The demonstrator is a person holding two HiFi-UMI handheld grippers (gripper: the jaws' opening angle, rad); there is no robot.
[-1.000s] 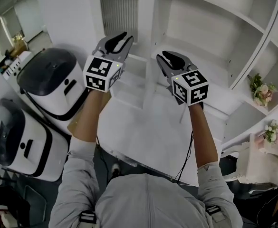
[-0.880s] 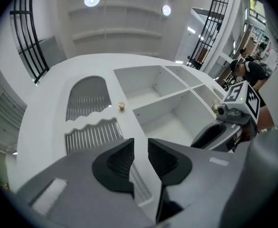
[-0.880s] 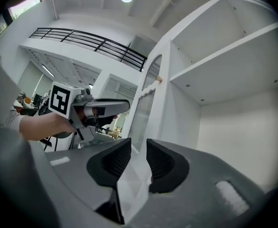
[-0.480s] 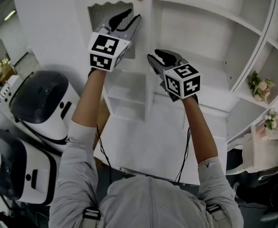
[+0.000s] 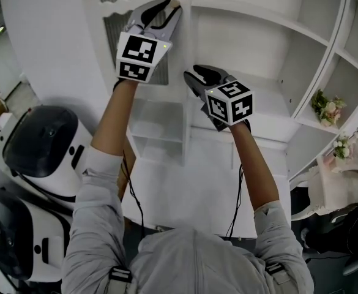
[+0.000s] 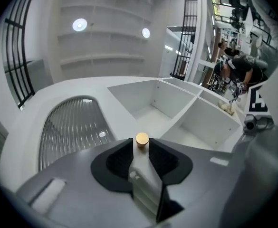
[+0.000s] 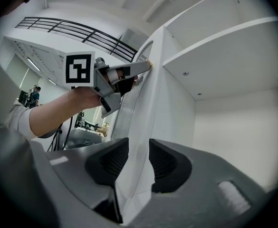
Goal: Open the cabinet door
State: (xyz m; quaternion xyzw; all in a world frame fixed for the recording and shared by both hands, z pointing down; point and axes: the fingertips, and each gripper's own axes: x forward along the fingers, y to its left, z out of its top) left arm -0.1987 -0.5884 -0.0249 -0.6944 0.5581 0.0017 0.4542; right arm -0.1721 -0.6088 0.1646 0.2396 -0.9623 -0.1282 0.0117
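Head view with both gripper views. The cabinet door (image 5: 112, 32), a white frame round an arched pane of ribbed glass, stands at the upper left of a white cabinet above the bench (image 5: 185, 188), just left of the open shelves (image 5: 258, 35). Its small brass knob (image 6: 142, 139) sits on the free edge, beside the cabinet's central upright. The left tongs (image 5: 166, 8) are raised to that edge and point upward. Their jaws have just been closing and stand a little apart, with the door's edge running between them and the knob at their tips; the pads appear not to press on it, though the gap on either side is too narrow to judge with certainty. The right tongs (image 5: 197, 78) are held lower on the same edge, roughly level. Their jaws have just been opening and are released, straddling the white edge of the door without clamping it. Sprigs of artificial flowers (image 5: 325, 106) occupy the shelves at far right. Two rounded white machines with dark tops (image 5: 44, 143) stand left of the bench.
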